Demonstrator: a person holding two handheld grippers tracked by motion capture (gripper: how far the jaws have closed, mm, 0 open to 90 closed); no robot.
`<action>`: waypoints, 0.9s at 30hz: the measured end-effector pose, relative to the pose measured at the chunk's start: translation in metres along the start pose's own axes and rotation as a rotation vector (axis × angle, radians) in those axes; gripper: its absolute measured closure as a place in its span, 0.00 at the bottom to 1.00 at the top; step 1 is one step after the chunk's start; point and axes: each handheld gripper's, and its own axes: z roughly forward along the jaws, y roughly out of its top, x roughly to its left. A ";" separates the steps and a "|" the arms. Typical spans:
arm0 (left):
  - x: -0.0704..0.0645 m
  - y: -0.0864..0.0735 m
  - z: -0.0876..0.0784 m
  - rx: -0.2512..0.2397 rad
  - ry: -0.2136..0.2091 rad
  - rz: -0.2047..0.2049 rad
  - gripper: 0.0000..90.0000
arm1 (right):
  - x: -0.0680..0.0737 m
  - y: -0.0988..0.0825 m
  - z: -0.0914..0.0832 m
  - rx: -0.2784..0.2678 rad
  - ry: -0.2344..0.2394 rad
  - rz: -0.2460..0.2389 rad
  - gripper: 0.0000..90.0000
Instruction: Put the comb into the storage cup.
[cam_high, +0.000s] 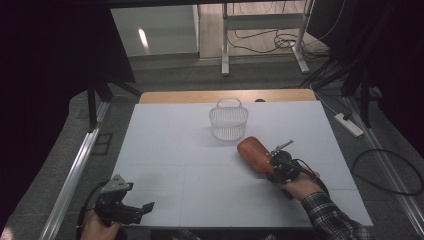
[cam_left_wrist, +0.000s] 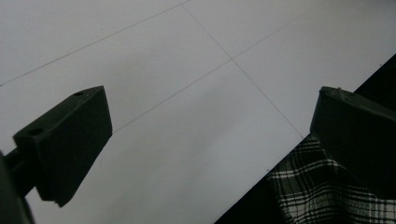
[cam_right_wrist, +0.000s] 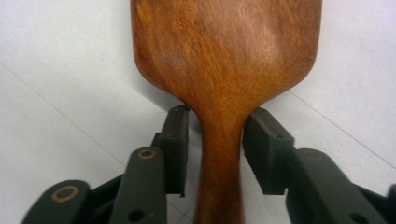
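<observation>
- The wooden brush (cam_high: 253, 154) is lying on the white table (cam_high: 165, 150), just in front of the basket (cam_high: 228, 121); its long axis is running diagonally, its broad head pointing up-left toward the basket.
- The right gripper (cam_right_wrist: 216, 154) is clamping its narrow handle; its own view is revealing smooth reddish grain.
- The left gripper (cam_left_wrist: 210, 140) is hanging wide open, holding nothing, at the near-left edge, plaid cloth (cam_left_wrist: 322, 196) showing beneath.
</observation>
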 end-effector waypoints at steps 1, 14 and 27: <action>0.000 0.000 0.000 0.000 0.000 0.000 0.00 | 0.000 0.000 0.000 -0.001 -0.006 -0.003 0.72; 0.000 0.000 0.000 0.001 0.002 0.003 0.00 | -0.002 -0.001 -0.001 0.016 0.008 0.025 0.80; 0.000 0.000 0.000 -0.006 0.004 0.001 0.00 | -0.003 -0.006 -0.009 -0.065 0.021 0.022 0.80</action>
